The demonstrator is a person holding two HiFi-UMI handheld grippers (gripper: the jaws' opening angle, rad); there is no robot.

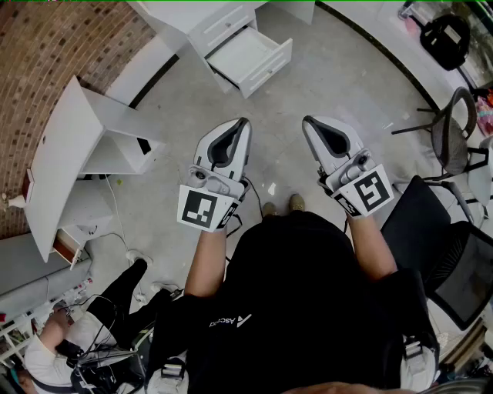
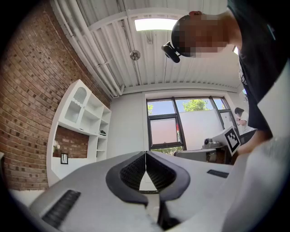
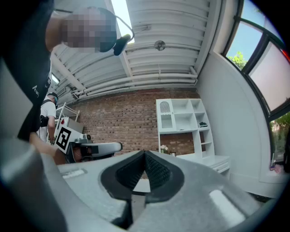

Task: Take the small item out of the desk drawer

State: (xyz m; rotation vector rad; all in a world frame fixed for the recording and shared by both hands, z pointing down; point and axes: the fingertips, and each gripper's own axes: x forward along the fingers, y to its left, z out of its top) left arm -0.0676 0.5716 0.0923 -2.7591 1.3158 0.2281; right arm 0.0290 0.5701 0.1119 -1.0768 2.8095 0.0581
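The white desk (image 1: 208, 19) stands at the top of the head view with one drawer (image 1: 250, 55) pulled open; its inside looks bare white and I see no small item in it. My left gripper (image 1: 244, 122) and right gripper (image 1: 306, 121) are held side by side in front of my chest, well short of the drawer, over the grey floor. In the left gripper view the left gripper (image 2: 146, 153) has its jaw tips touching with nothing between them. The right gripper (image 3: 145, 153) looks the same in its own view: tips together, nothing held.
A white shelf unit (image 1: 65, 165) stands against the brick wall at left. Black chairs (image 1: 454, 135) (image 1: 435, 238) crowd the right side, with a black bag (image 1: 445, 37) at top right. A person (image 1: 69, 342) sits on the floor at lower left among cables.
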